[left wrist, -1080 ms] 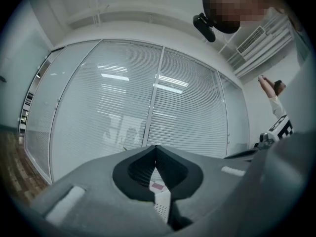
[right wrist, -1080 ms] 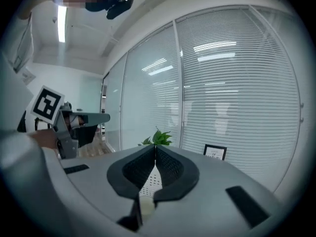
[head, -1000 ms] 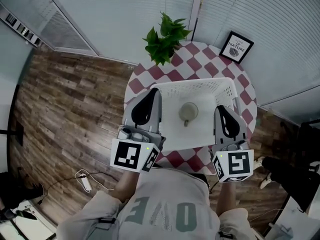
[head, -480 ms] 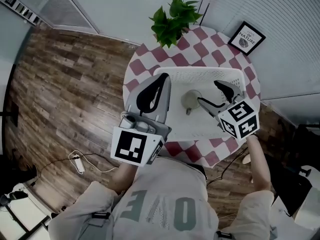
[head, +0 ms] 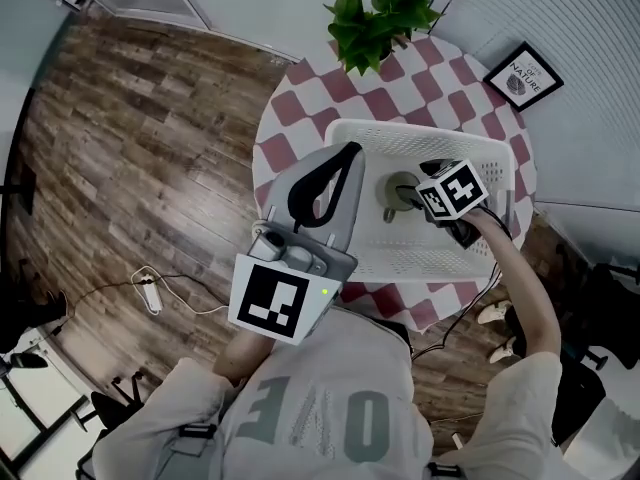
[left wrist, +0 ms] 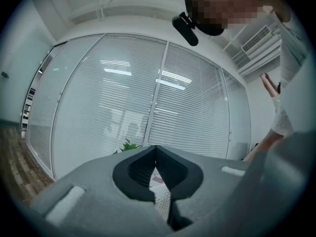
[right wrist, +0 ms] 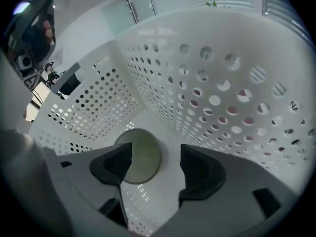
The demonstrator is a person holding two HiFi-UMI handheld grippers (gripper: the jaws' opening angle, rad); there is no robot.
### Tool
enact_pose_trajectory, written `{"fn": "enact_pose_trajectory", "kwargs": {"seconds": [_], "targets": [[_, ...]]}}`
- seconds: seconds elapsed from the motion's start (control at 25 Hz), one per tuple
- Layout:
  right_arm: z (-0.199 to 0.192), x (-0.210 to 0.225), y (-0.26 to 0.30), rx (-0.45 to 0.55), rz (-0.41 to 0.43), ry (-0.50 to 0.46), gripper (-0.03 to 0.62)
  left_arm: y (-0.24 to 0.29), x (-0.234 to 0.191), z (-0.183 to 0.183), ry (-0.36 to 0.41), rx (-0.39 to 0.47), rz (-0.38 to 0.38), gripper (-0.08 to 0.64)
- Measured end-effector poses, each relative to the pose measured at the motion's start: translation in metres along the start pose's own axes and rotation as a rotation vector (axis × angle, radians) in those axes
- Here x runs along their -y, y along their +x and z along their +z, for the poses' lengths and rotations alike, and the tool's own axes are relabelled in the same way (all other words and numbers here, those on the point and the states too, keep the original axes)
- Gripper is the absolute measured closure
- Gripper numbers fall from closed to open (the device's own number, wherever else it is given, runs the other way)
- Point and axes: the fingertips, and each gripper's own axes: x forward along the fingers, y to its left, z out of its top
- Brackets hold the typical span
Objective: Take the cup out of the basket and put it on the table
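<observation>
A pale cup point(head: 400, 189) lies on the floor of the white perforated basket point(head: 420, 130) on the round checkered table point(head: 300, 108). My right gripper point(head: 420, 200) points steeply down into the basket beside the cup. In the right gripper view its jaws point(right wrist: 150, 164) stand wide, having just opened and eased in slightly. The cup's round mouth point(right wrist: 140, 154) shows between them, close to the left pad point(right wrist: 113, 164), with no pad pressing on it. My left gripper point(head: 345, 156) hovers level at the basket's left edge. Its tips point(left wrist: 156, 149) meet and nothing is held.
A potted plant point(head: 380, 18) stands at the table's far edge and a framed picture point(head: 523, 76) at its far right. Perforated basket walls point(right wrist: 222, 83) rise close around the right gripper. A power strip and cable point(head: 145, 293) lie on the wooden floor at left.
My right gripper left the basket's near edge, swung over it and tipped down inside next to the cup; its jaws went from shut to open. The left gripper has hardly moved.
</observation>
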Motion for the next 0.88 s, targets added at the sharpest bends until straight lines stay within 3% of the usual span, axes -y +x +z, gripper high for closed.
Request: {"fn": "enact_pose_trajectory", "kwargs": {"seconds": [0.36, 0.64, 0.88], "targets": [[-0.018, 0.02, 0.046, -0.15, -0.025, 0.001, 0.281, 0.005, -0.014, -0.01, -0.017, -0.012, 0.036, 0.555], [-0.024, 0.019, 0.058, -0.189, -0.029, -0.032, 0.3, 0.008, -0.014, -0.014, -0.019, -0.022, 0.038, 0.554], [-0.025, 0.019, 0.066, -0.21, 0.006, 0.004, 0.375, 0.005, -0.015, -0.015, -0.03, -0.024, 0.05, 0.555]]}}
